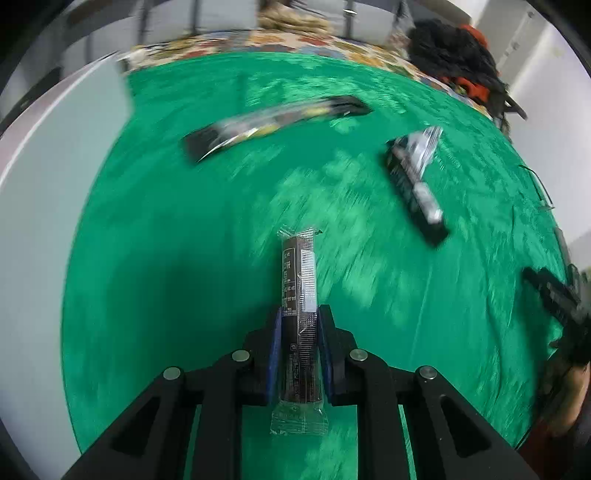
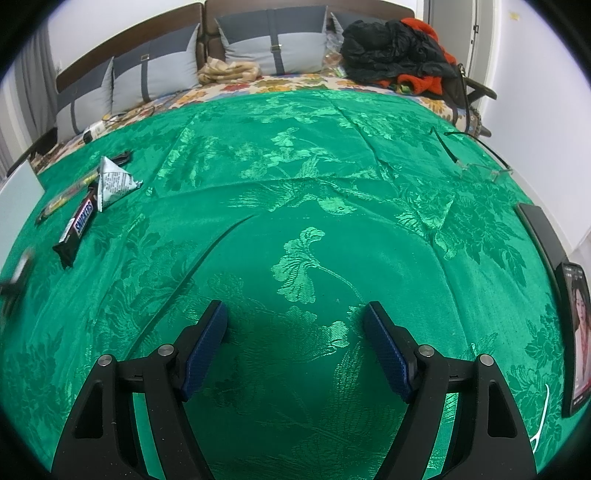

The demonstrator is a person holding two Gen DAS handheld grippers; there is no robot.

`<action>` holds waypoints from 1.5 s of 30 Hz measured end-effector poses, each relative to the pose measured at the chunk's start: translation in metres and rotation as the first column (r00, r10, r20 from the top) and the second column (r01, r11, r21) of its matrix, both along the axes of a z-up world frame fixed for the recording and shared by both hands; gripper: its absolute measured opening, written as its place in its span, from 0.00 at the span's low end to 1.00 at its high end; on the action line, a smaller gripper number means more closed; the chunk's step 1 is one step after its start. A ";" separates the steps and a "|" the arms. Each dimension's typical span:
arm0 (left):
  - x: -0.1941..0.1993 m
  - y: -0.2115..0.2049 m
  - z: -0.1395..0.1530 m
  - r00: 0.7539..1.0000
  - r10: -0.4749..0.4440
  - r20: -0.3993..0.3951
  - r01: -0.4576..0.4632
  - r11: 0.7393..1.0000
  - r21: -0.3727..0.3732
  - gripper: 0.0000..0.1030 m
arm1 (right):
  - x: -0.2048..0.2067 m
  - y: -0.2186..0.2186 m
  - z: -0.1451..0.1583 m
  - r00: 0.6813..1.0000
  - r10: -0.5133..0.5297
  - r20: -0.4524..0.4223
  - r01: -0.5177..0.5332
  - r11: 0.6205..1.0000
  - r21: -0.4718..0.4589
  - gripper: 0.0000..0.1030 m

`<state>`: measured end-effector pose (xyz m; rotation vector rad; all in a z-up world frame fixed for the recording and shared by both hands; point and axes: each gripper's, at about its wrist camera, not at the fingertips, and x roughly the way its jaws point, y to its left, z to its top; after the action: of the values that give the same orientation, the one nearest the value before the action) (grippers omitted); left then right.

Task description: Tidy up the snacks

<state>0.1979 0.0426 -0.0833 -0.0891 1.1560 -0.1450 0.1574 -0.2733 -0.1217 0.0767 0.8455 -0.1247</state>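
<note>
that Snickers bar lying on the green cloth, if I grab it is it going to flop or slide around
The Snickers bar lies flat and straight on the green cloth, so it probably stays fairly stiff when lifted. Its wrapper looks glossy, so it may slip a little between the pads. It looks flat-sided, so it is unlikely to roll, and the woven cloth should keep it from sliding far if nudged.

We note a bed spread with a green brocade cloth [image 2: 332, 155], woven flowers catching the light. Beneath it a floral sheet [image 2: 258, 86] shows at the far edge. Grey cushions [image 2: 155, 62] stand upright against a dark brown headboard [image 2: 207, 14]. White walls [image 2: 535, 74] at right (a pale door [image 2: 454, 33] beside them). Lighting even, indoor.
</note>
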 end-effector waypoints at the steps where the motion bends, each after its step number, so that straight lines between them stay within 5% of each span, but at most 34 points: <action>1: -0.014 0.005 -0.002 1.000 0.027 0.013 -0.027 1.000 0.004 0.18 | 0.000 -0.001 0.000 1.000 0.000 0.000 0.000 1.000 -0.001 0.77; 6: -0.038 0.007 -0.007 0.993 0.048 0.107 -0.050 0.999 0.016 0.26 | 0.001 0.001 0.000 1.000 -0.001 -0.002 0.001 1.000 -0.005 0.77; 9: -0.033 0.001 -0.008 0.988 0.037 0.150 -0.050 0.995 0.085 0.72 | 0.001 0.000 0.000 1.000 -0.002 -0.001 0.002 1.000 -0.004 0.77; 10: -0.031 0.001 -0.009 0.985 0.052 0.164 -0.074 0.989 0.129 0.77 | 0.001 0.001 0.000 1.000 -0.002 -0.001 0.002 1.000 -0.003 0.77; 19: -0.030 0.021 -0.022 0.969 0.125 0.215 -0.154 0.981 0.123 1.00 | 0.000 0.000 0.000 1.000 -0.001 -0.002 0.001 1.000 -0.004 0.77; 45: -0.028 0.020 -0.023 0.969 0.126 0.212 -0.155 0.980 0.123 1.00 | 0.001 0.000 0.000 1.000 -0.003 -0.002 0.003 1.000 -0.006 0.77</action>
<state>0.1696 0.0628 -0.1063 -0.0322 0.9484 0.0521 0.1580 -0.2731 -0.1220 0.0718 0.8471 -0.1299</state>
